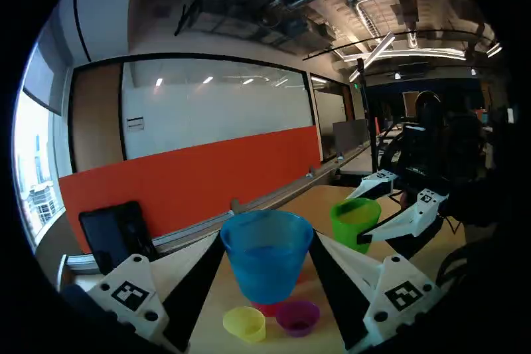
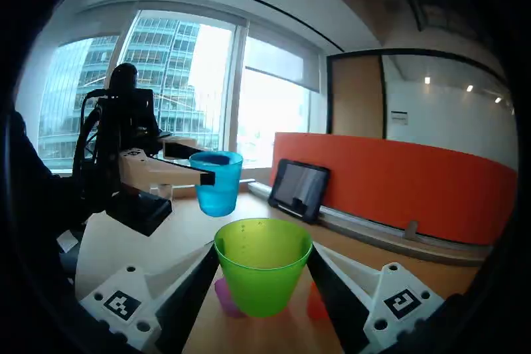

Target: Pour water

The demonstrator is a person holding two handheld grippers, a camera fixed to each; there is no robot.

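- Wooden table (image 1: 318, 202) below, orange partition (image 1: 199, 175) behind.
- My left gripper (image 1: 267, 241) squeezes the blue cup (image 1: 267, 269) between both fingers.
- My right gripper (image 2: 263, 251) squeezes the green cup (image 2: 263, 282) likewise.

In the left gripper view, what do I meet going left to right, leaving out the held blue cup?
From the left: dark tablet → yellow cup → purple cup → green cup.
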